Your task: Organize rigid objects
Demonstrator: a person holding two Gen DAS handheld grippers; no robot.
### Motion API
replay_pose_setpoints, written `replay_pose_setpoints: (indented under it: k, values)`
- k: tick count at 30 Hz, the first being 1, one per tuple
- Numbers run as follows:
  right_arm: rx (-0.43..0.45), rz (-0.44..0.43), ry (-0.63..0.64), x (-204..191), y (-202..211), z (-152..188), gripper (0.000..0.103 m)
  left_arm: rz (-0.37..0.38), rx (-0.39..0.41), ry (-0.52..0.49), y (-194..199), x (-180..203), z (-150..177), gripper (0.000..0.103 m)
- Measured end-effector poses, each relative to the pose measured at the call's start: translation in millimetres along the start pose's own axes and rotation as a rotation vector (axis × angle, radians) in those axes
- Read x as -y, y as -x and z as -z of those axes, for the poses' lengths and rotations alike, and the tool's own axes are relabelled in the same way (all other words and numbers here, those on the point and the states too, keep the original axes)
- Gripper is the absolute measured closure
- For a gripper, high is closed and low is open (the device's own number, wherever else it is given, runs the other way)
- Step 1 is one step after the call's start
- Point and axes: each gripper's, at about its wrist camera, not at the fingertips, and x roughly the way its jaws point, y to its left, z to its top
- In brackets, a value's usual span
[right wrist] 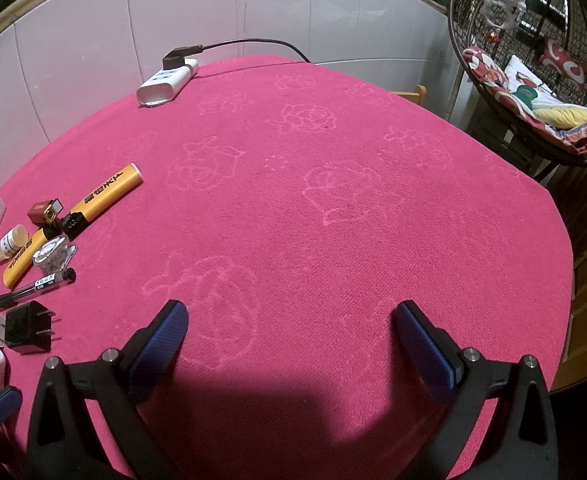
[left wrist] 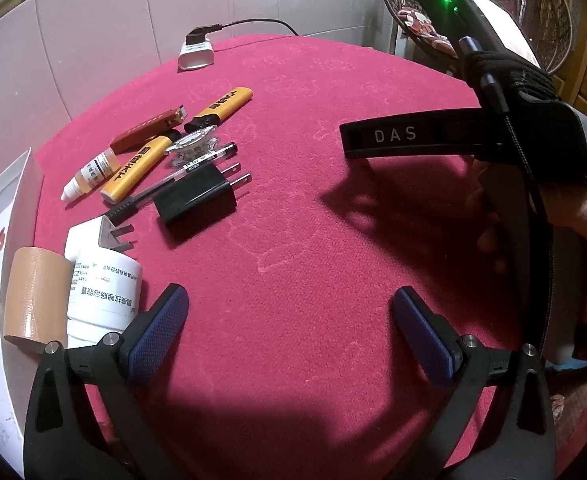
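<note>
1. Left claw (left wrist: pixel 289 332): jaws wide, nothing between them, hanging over bare red cloth of the tabletop (left wrist: pixel 333 240).
2. Right claw (right wrist: pixel 289 344): jaws wide, empty, over the near middle of the cloth.
3. Objects lie clustered at the left side: black charger (left wrist: pixel 197 200), pen (left wrist: pixel 173 178), two yellow lighters (left wrist: pixel 221 110), small dropper bottle (left wrist: pixel 89 174), brown case (left wrist: pixel 147 130).
4. Nearest left: white jar (left wrist: pixel 103 292) just beside a tan tape roll (left wrist: pixel 37 296), with a white plug (left wrist: pixel 93 236) behind.
5. Far edge: white power strip (right wrist: pixel 167 82), corded.
</note>
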Motion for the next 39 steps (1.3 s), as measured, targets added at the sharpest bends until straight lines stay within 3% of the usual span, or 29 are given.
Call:
replay_pose_setpoints:
  k: [35, 37, 39]
  values:
    - [0.002, -0.003, -0.002, 3.2, -2.2, -0.7, 0.0, 0.0, -0.001, 0.006, 0.4, 0.1, 0.2, 0.0]
    - [0.006, -0.018, -0.004, 4.5, 0.3, 2.0, 0.0, 0.012, -0.018, 0.011, 5.5, 0.1, 2.6, 0.0]
    - [0.012, -0.055, 0.005, 7.0, 4.6, 2.6, 0.0, 0.073, -0.008, 0.051, 16.0, -4.0, 3.3, 0.0]
